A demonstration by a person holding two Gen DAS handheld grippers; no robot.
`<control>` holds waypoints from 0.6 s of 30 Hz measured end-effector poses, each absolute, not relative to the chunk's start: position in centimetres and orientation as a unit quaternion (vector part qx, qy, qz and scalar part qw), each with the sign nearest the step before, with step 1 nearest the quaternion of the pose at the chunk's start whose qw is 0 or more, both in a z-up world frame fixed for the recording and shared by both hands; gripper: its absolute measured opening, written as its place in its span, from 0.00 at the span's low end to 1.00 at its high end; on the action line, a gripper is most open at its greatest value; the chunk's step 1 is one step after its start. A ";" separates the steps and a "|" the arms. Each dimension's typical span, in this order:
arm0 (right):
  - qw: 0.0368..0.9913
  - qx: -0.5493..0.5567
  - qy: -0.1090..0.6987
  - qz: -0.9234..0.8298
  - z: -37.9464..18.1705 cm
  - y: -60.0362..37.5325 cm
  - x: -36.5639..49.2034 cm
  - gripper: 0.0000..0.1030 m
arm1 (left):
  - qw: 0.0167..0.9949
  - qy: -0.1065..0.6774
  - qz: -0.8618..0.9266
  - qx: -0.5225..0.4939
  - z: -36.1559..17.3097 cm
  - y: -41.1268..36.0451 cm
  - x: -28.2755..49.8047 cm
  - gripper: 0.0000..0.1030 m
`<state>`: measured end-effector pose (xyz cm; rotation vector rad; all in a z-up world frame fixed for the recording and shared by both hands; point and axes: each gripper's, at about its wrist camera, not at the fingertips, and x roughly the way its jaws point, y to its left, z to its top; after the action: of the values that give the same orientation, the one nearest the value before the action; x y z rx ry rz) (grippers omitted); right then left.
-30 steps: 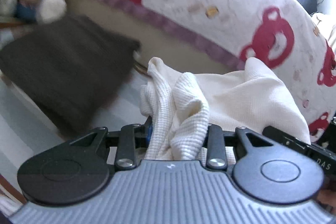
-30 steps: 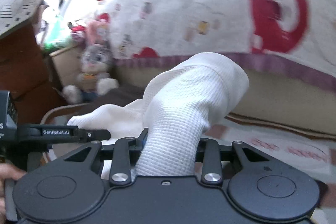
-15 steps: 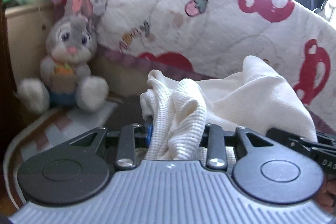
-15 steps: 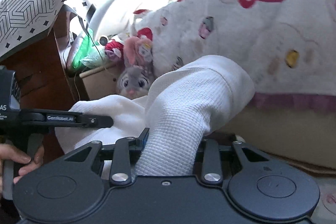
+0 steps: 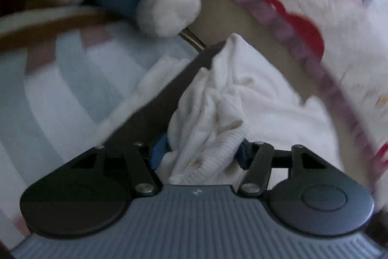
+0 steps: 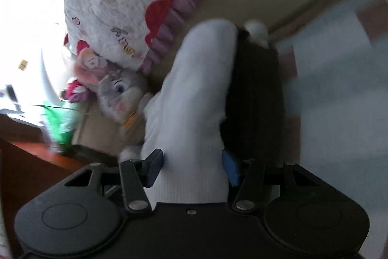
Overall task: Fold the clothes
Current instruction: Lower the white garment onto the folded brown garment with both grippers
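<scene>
In your left wrist view, your left tool (image 5: pixel 201 152) is spreading its jaws, with the bunched white knit garment (image 5: pixel 232 108) between them, lying over a dark folded garment (image 5: pixel 155 113) on the bed (image 5: pixel 55 79).

In your right wrist view, your right tool (image 6: pixel 191 166) is also spreading, a roll of the white garment (image 6: pixel 194 98) between its jaws, beside the dark one (image 6: pixel 254 94); a plush rabbit (image 6: pixel 118 86) sits behind.
</scene>
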<state>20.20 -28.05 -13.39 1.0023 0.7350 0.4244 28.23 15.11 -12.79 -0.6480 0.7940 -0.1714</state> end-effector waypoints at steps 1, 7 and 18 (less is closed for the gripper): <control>0.785 0.472 0.344 0.205 -13.8 -28.3 19.6 0.59 | 0.861 0.374 -0.092 -0.332 -13.3 15.6 28.0 0.56; 0.780 0.463 0.344 0.241 -14.8 -28.3 18.0 0.68 | 0.858 0.368 -0.117 -0.338 -13.7 15.7 27.7 0.50; 0.689 0.540 0.402 0.268 -13.1 -26.2 21.1 0.53 | 0.839 0.395 -0.115 -0.357 -9.8 17.1 28.7 0.33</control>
<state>21.14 -26.21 -13.08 1.2075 0.9002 0.5995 28.65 17.07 -9.79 -0.7540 0.8362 -0.2422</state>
